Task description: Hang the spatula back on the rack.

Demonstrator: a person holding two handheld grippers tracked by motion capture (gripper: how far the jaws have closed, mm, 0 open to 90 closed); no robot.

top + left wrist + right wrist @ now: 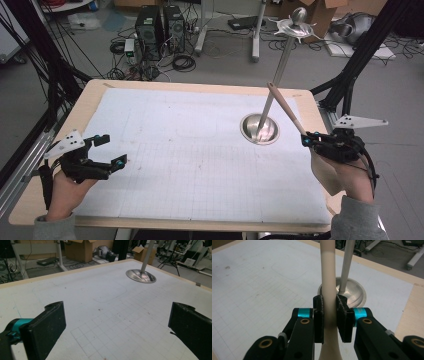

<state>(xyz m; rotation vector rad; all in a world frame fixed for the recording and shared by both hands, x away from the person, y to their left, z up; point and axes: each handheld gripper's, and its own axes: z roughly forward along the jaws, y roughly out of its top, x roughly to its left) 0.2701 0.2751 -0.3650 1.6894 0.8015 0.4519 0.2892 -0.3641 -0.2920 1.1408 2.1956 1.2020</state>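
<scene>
The right hand-held gripper (329, 315) is clamped on a stiff, light-looking, smooth wooden handle (328, 277), low down where it widens, which looks sensible.

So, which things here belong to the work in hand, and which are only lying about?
Belong to the work:
- pale handled utensil, clamped in the right gripper
- metal stand with its upright pole
- left gripper, open, holding nothing

Lying about:
- computer towers on the floor
- cardboard boxes
- cables
</scene>
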